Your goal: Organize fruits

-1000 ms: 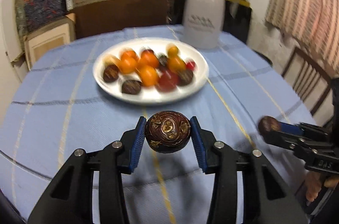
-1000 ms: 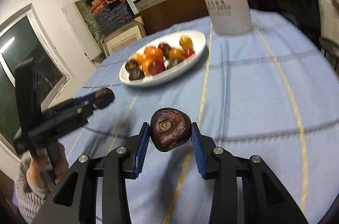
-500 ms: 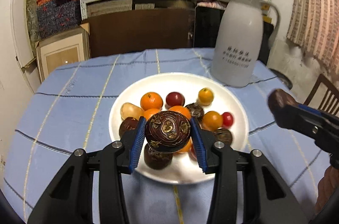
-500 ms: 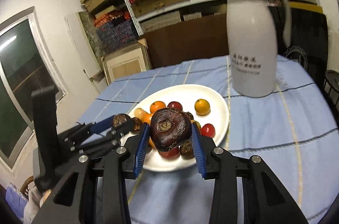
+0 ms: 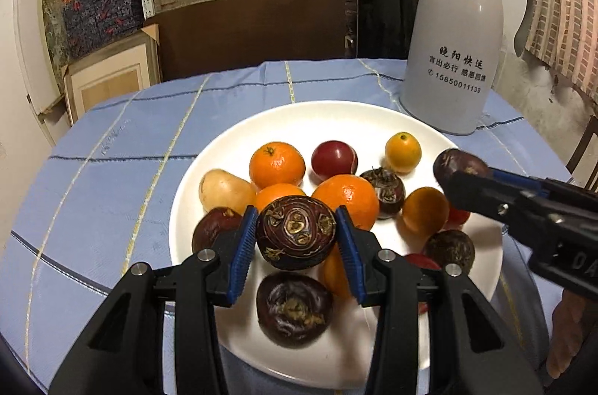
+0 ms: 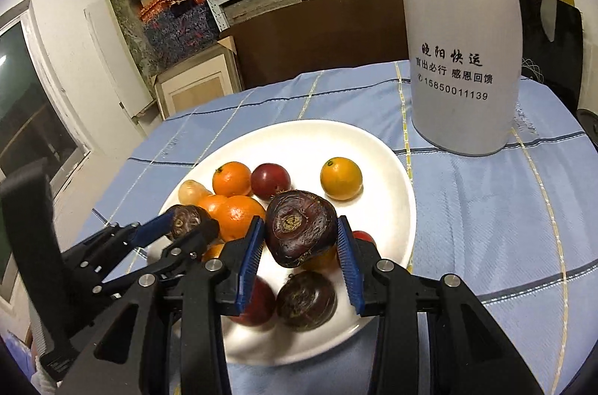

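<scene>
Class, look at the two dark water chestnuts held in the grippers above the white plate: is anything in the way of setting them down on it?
Only the fruit already there. Below the left gripper and its water chestnut lie oranges and another chestnut. The right gripper hangs over more fruit; bare plate lies beyond.

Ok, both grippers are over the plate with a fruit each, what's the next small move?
Probably lower the left gripper a little toward the bare white patch at the plate's near edge and open. Its dark brown fruit hangs clear above the pile, jaws clamped, and the right gripper holds another one alongside.
</scene>
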`<state>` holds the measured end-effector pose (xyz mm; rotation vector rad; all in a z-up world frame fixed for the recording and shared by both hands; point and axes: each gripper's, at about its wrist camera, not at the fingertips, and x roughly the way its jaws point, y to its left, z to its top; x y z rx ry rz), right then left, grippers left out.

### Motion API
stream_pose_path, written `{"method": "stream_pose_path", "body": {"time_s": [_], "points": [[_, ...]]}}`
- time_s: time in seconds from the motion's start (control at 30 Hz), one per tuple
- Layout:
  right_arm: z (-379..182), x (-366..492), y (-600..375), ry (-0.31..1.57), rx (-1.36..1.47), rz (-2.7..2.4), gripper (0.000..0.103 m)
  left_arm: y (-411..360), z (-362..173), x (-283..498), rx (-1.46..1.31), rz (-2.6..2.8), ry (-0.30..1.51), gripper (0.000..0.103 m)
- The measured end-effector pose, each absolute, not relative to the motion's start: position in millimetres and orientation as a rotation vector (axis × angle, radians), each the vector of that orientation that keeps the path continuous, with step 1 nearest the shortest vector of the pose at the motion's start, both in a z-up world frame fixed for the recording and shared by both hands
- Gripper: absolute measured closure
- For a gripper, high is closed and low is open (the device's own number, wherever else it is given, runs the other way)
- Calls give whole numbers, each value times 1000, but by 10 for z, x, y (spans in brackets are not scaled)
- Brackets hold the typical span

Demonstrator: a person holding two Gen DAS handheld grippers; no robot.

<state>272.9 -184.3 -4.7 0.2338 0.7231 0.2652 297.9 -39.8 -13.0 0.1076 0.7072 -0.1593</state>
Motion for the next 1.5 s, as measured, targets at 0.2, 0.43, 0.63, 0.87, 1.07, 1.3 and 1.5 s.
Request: {"method": "stream_pose_path", "body": {"time_s": [0.2, 0.43, 0.63, 0.87, 1.07, 1.3, 1.5], "points": [[-128, 2800, -1841, 740, 235, 264, 63, -407, -139, 3003, 97, -166, 705, 61], [-153, 2816, -1812, 746, 226, 264, 62, -409, -139, 2981, 105, -151, 697, 55], [-128, 2800, -1821, 739, 241, 266, 51, -423, -114, 2926, 108, -156, 673, 27], [-100, 2789, -1860, 734, 250, 260, 48, -508, -130, 2895, 151, -156, 665, 14], [-13, 2745, -1929, 715, 278, 243, 34, -479, -196, 2905, 126, -167, 705, 7], [167, 2501, -2069, 679, 335, 208, 14, -379, -140, 2778, 100, -127, 699, 5], [182, 2076, -2036, 630, 219, 151, 4, -355, -56, 2446, 128, -98, 680, 5]]}}
